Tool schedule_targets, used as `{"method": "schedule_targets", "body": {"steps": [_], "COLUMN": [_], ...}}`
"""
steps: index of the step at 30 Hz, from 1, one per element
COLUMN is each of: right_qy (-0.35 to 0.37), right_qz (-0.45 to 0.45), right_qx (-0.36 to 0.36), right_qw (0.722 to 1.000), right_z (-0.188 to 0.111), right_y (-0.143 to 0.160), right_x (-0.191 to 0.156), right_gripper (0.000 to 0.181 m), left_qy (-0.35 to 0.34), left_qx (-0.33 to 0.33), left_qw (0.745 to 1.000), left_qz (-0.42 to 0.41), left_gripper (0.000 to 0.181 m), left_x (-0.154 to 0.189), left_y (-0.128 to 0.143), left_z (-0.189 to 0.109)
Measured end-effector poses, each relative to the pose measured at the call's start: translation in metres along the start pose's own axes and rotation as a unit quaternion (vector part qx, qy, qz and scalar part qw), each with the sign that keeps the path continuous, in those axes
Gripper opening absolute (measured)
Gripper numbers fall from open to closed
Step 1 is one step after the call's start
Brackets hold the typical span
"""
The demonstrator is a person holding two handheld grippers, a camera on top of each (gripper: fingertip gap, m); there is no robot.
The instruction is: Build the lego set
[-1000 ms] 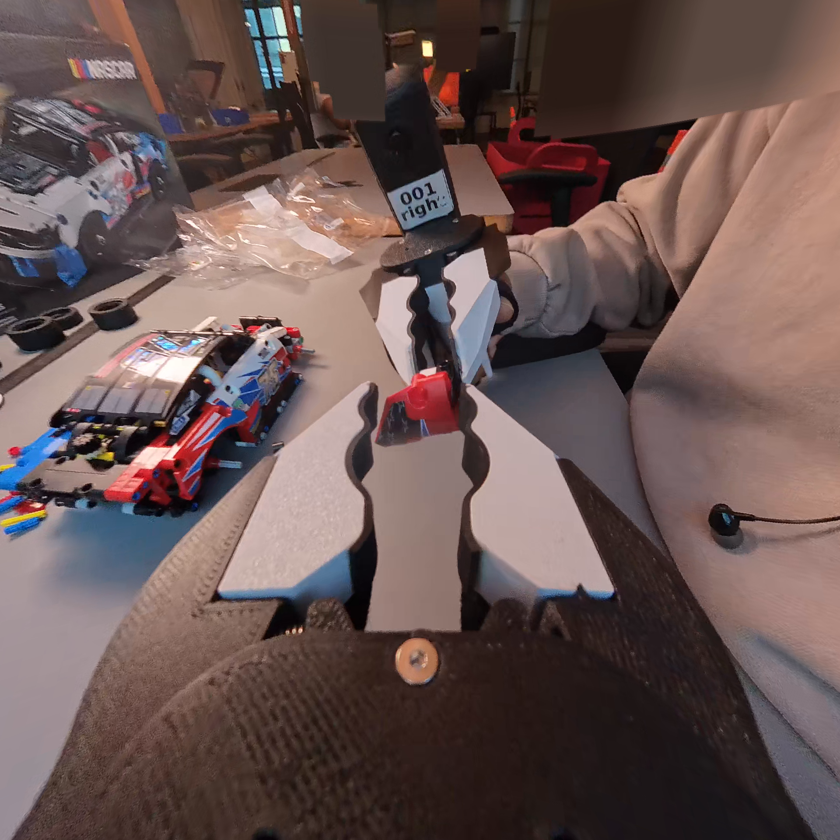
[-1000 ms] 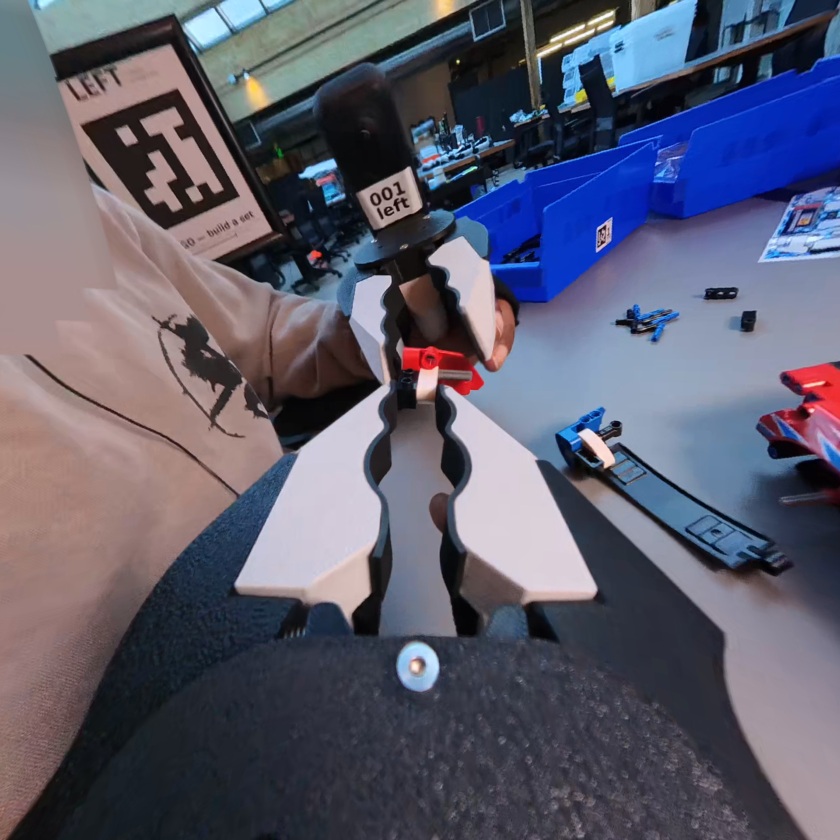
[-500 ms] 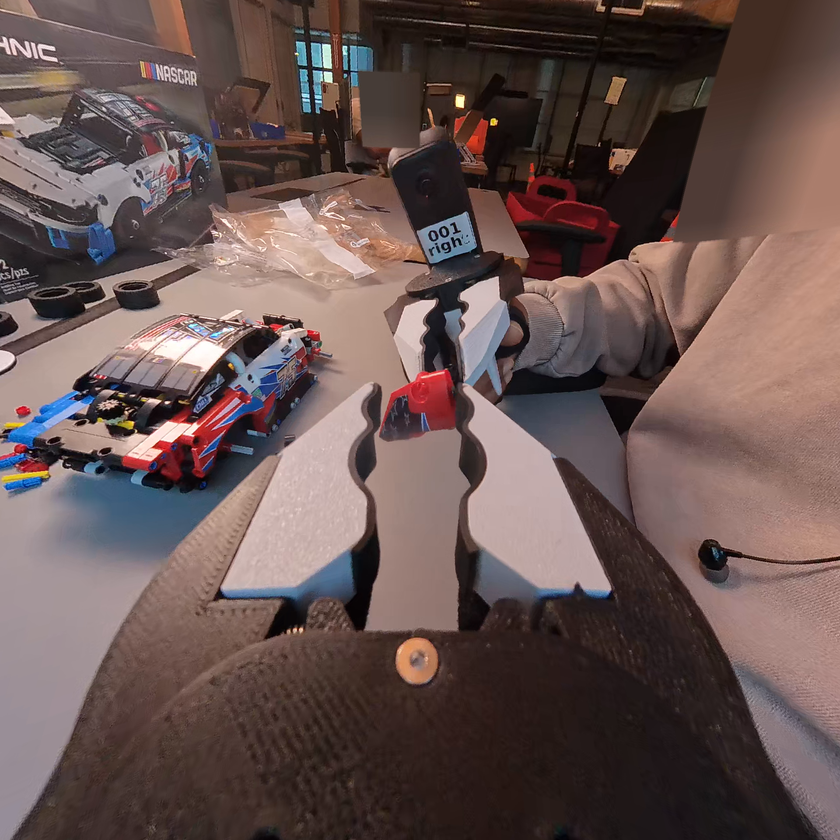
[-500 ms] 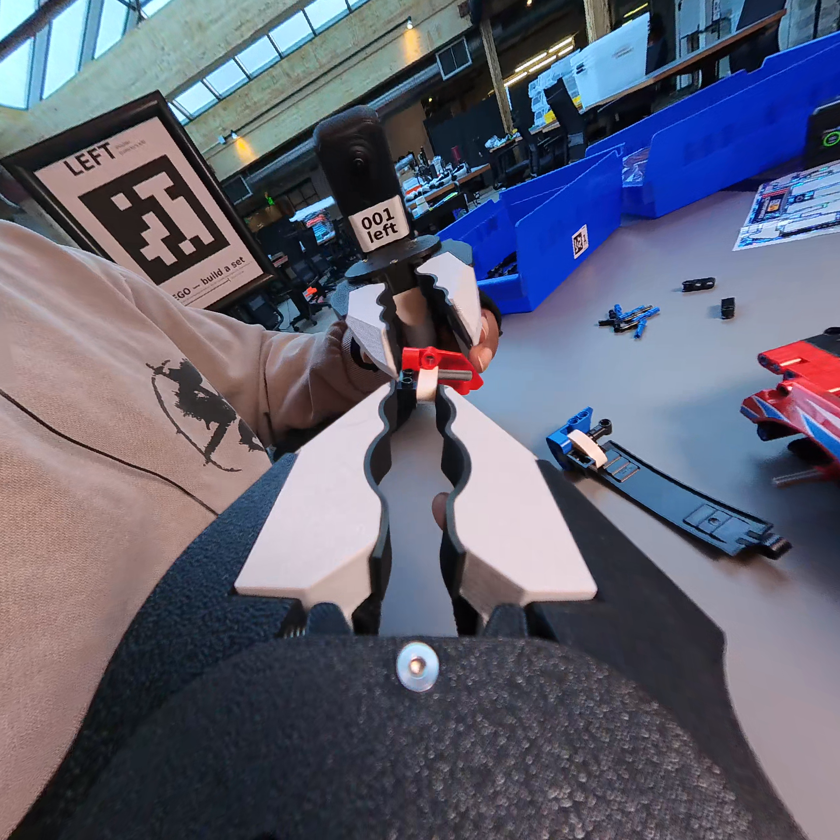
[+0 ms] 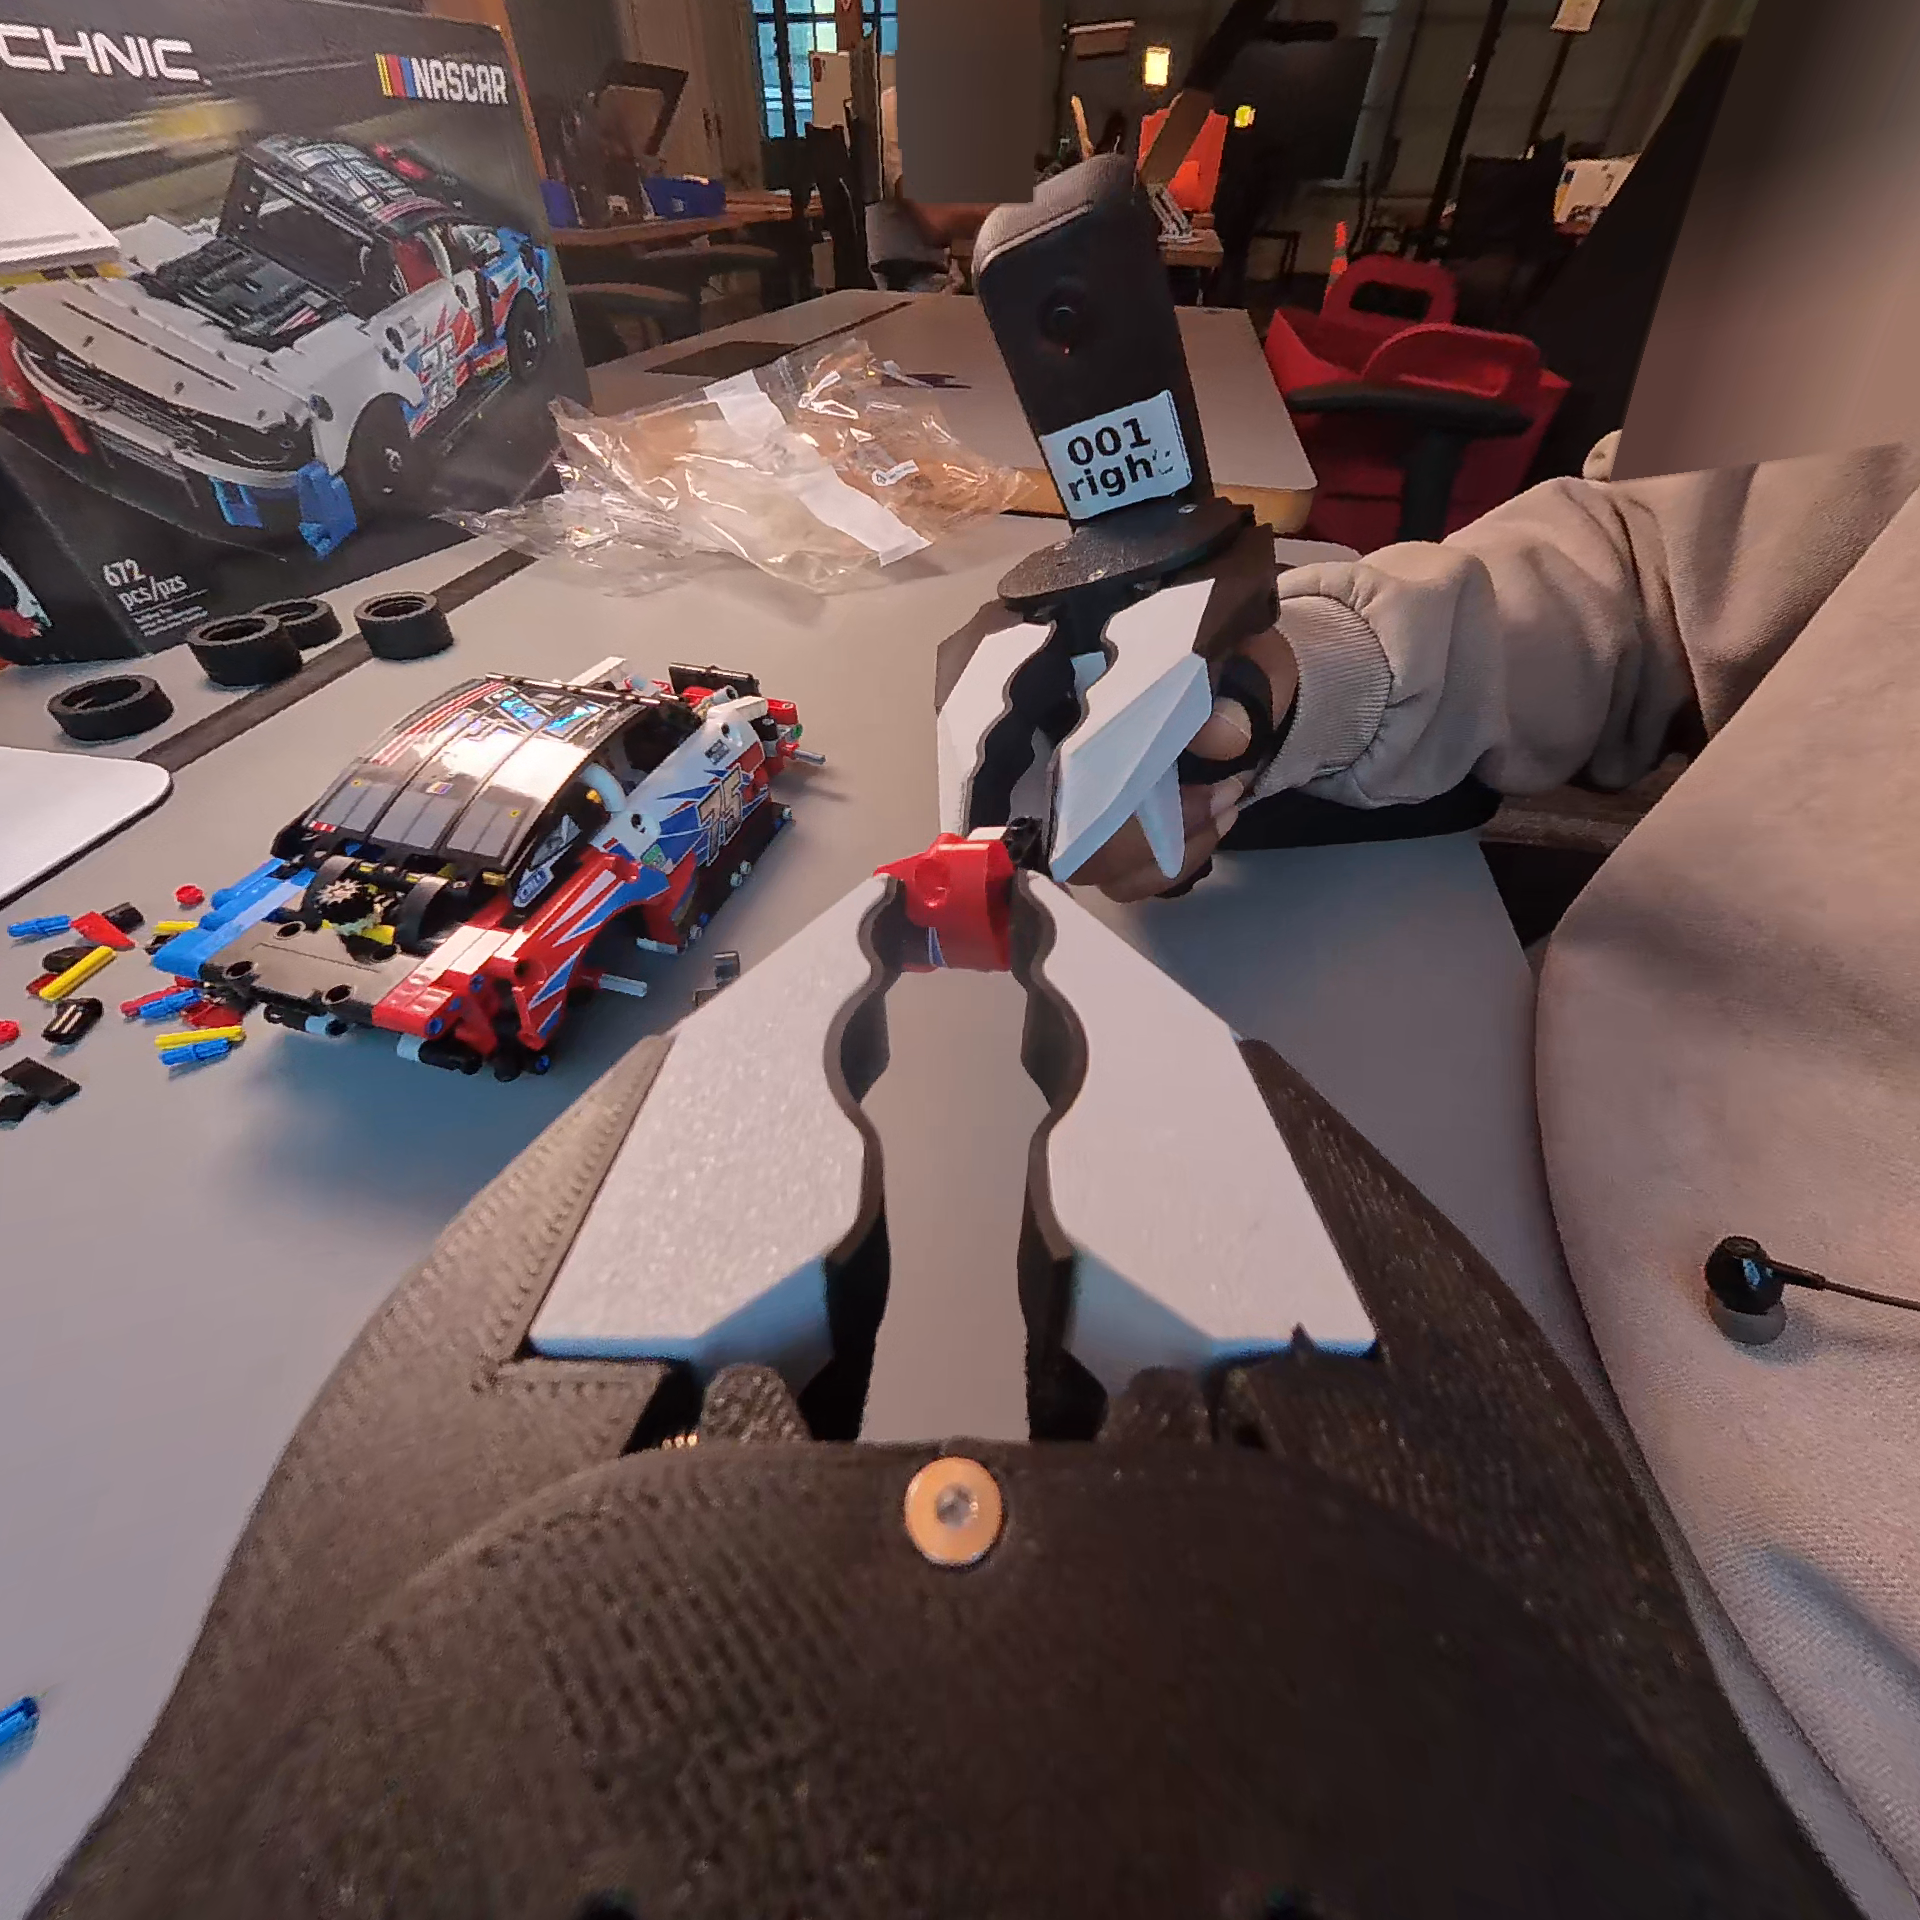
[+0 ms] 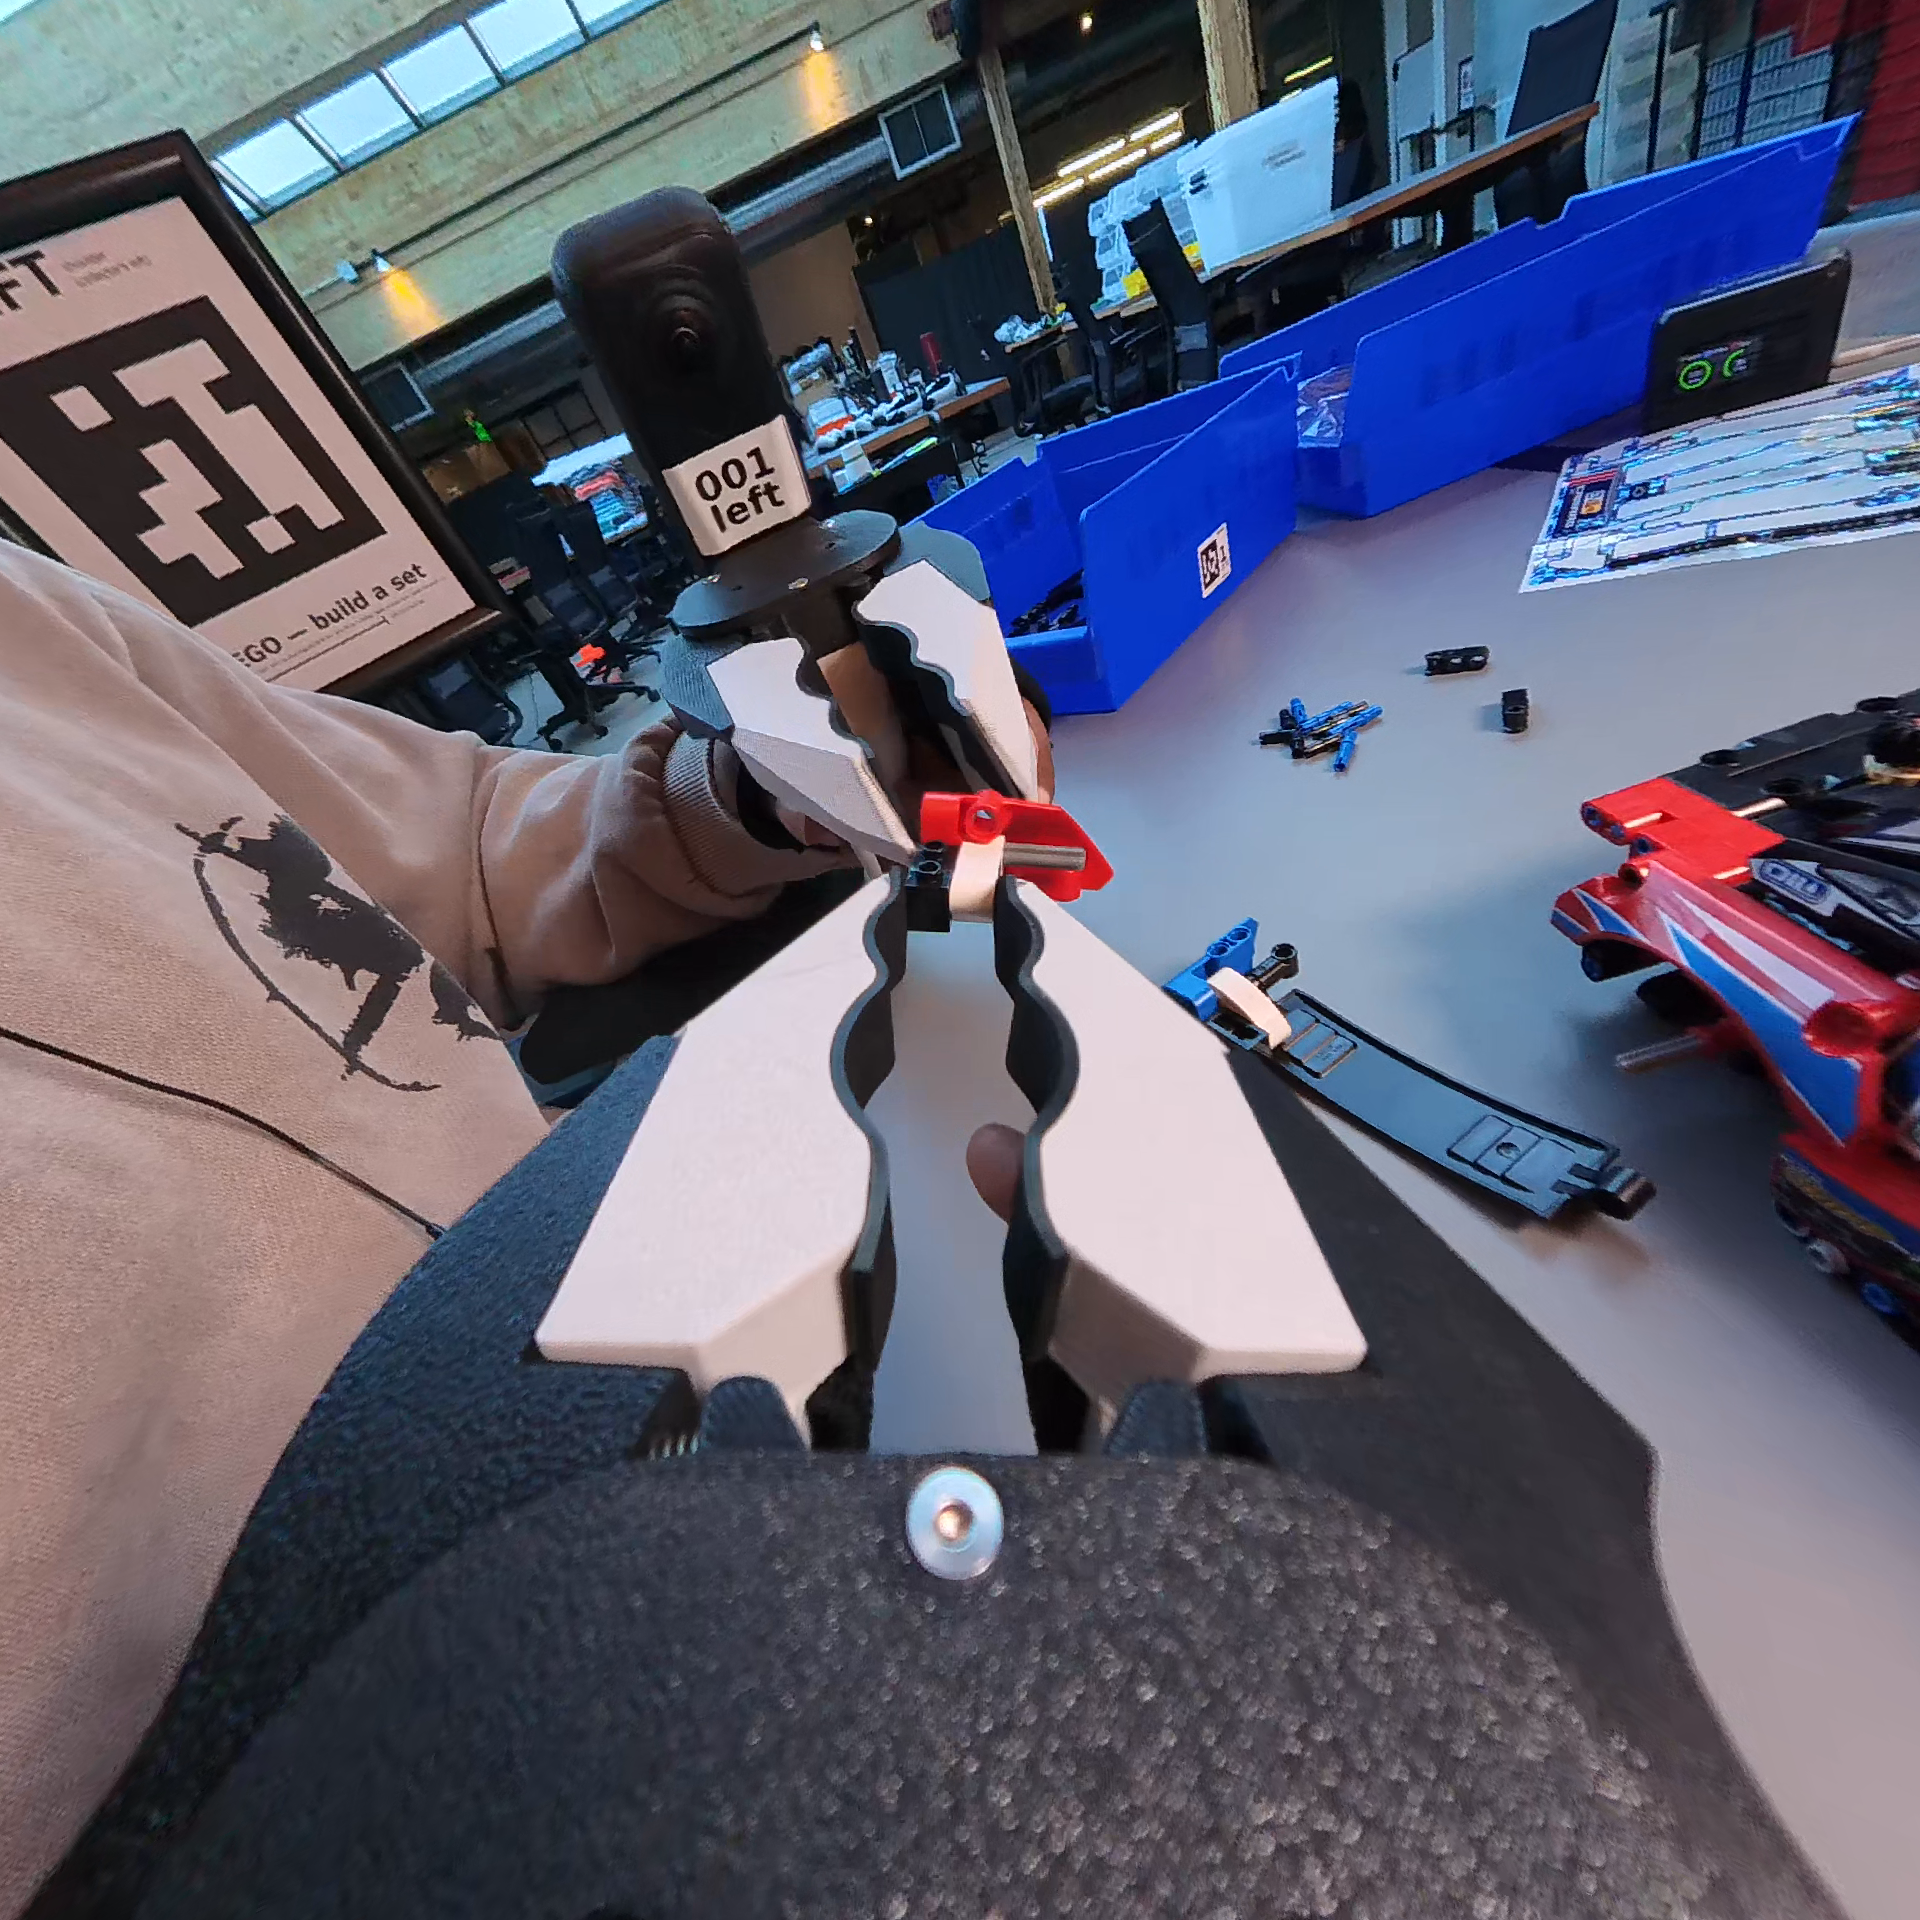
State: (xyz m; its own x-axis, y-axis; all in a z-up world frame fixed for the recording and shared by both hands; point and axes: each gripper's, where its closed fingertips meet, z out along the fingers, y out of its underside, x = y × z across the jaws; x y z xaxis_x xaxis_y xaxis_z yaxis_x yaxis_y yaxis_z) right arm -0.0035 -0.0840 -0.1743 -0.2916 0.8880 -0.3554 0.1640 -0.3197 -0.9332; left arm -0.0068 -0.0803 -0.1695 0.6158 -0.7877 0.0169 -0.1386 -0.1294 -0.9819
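A small red Lego sub-assembly (image 5: 951, 899) hangs in the air between both grippers, above the grey table (image 5: 1299, 987). My left gripper (image 5: 953, 896) is shut on its red part. My right gripper (image 6: 948, 902) is shut on its black and white end (image 6: 951, 883), and the red part (image 6: 1013, 831) with a grey axle sticks out to the right. The two grippers face each other tip to tip. The right gripper (image 5: 1023, 831) shows opposite in the left wrist view. The part-built red, white and blue car (image 5: 520, 862) stands on the table at the left, and it also shows in the right wrist view (image 6: 1766, 987).
The set's box (image 5: 260, 312), loose tyres (image 5: 244, 649), empty plastic bags (image 5: 748, 468) and small loose pins (image 5: 104, 966) lie beyond and beside the car. A long black panel with a blue end (image 6: 1403, 1091), blue pins (image 6: 1320, 722), blue bins (image 6: 1143, 561) and a sheet (image 6: 1745, 488) lie to the right. A person's torso is close by. Both grippers' tips are close together, under 4 cm apart.
My left gripper has closed from open onto the red part, which has turned between the fingertips. Both grippers have tilted and shifted a little. The right gripper keeps its grip.
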Motion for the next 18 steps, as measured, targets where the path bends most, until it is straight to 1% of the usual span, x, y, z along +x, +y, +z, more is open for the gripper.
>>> {"method": "schedule_targets", "body": {"steps": [2, 5, 7, 9, 11, 15, 18], "right_qy": [0.003, 0.011, 0.019, 0.006, -0.018, -0.047, -0.06], "right_qz": [0.008, 0.04, 0.071, 0.115, 0.162, 0.208, 0.228], "right_qx": [-0.005, 0.006, 0.033, 0.056, 0.07, 0.063, 0.068], "right_qw": [1.0, 0.999, 0.997, 0.992, 0.984, 0.975, 0.969], "right_z": [0.001, 0.003, -0.001, -0.007, -0.01, -0.007, -0.008], "right_y": [0.001, -0.003, -0.012, -0.018, -0.02, -0.014, -0.014], "right_x": [0.002, 0.009, 0.017, 0.02, 0.017, 0.011, 0.01], "right_gripper": [0.014, 0.014, 0.014, 0.014, 0.013, 0.013, 0.013], "left_qy": [-0.01, -0.028, -0.021, -0.021, -0.032, -0.071, -0.09], "left_qx": [0.002, 0.027, 0.039, 0.03, 0.012, -0.007, -0.007], "left_qw": [1.0, 0.999, 0.999, 0.999, 0.998, 0.992, 0.989], "left_qz": [0.003, 0.019, 0.02, 0.024, 0.05, 0.103, 0.114], "left_gripper": [0.02, 0.02, 0.029, 0.035, 0.037, 0.031, 0.016], "left_x": [-0.003, -0.009, -0.007, -0.007, -0.006, -0.01, -0.015], "left_y": [0.001, -0.002, -0.005, -0.002, 0.004, 0.009, 0.008], "left_z": [0.0, -0.002, -0.003, -0.001, 0.003, 0.01, 0.008]}}
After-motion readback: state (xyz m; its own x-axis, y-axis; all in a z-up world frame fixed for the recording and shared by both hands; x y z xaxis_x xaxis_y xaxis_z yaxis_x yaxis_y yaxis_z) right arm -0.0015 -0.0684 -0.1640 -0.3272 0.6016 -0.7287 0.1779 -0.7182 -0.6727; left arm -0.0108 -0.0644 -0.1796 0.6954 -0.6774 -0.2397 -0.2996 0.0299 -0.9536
